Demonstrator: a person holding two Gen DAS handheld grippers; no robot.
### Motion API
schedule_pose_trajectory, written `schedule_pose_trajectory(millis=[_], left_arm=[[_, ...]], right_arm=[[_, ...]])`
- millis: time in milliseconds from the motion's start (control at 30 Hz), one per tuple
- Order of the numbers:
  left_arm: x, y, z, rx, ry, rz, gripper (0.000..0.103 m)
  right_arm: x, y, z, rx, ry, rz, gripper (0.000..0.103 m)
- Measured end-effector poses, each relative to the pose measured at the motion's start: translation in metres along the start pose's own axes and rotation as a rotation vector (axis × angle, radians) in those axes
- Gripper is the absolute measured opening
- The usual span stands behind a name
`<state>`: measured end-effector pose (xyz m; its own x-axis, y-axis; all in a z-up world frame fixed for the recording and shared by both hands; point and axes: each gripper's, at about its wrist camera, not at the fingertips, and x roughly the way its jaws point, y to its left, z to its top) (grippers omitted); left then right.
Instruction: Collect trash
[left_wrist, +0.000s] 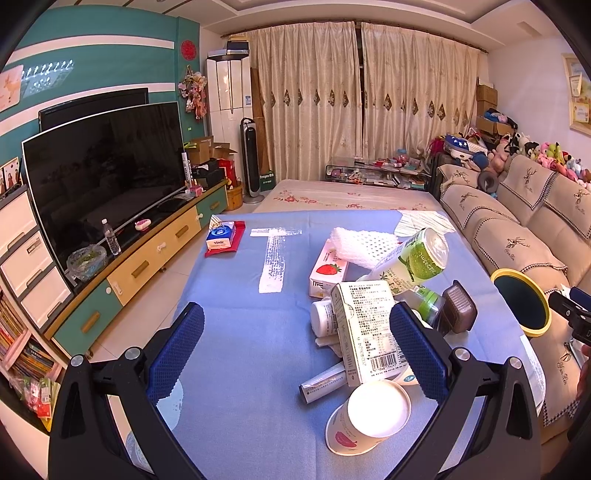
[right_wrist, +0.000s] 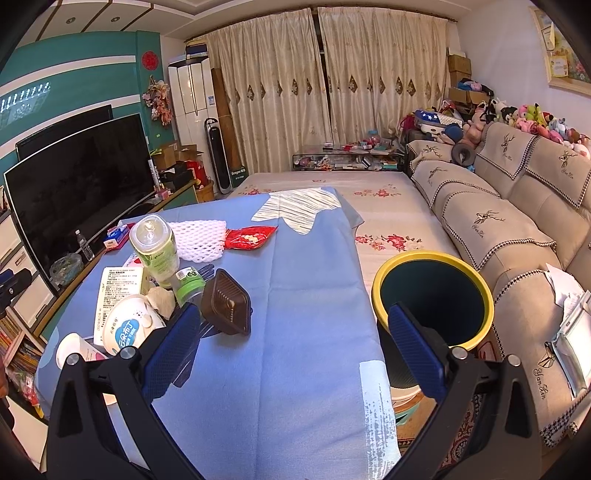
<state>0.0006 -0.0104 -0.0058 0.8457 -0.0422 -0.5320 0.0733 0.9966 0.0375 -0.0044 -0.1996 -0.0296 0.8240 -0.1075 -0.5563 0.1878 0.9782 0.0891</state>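
A heap of trash lies on the blue-covered table (left_wrist: 236, 332): a white carton (left_wrist: 364, 328), a paper cup (left_wrist: 369, 417) on its side, a green bottle (left_wrist: 410, 258), a brown plastic tray (left_wrist: 458, 310), a strawberry box (left_wrist: 327, 271) and white foam net (left_wrist: 364, 245). My left gripper (left_wrist: 295, 332) is open and empty, its right finger beside the carton. My right gripper (right_wrist: 291, 332) is open and empty over the table's right edge, between the brown tray (right_wrist: 227, 308) and the yellow-rimmed bin (right_wrist: 432, 295). The bin also shows in the left wrist view (left_wrist: 521, 302).
A tissue pack on a red wrapper (left_wrist: 223, 238) lies at the table's far left. A red snack bag (right_wrist: 249, 236) lies past the foam net (right_wrist: 197, 236). A TV stand (left_wrist: 147, 258) runs along the left. A sofa (right_wrist: 517, 229) runs along the right.
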Motion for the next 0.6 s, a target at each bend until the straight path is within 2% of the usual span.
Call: schedule_pose_trajectory(millis=[600], left_arm=[[0.0018,-0.0011,-0.0012,0.001,0.003,0.000,0.099]], right_arm=[[0.0030,0.0015,-0.0004,0.001,0.010,0.005,0.097]])
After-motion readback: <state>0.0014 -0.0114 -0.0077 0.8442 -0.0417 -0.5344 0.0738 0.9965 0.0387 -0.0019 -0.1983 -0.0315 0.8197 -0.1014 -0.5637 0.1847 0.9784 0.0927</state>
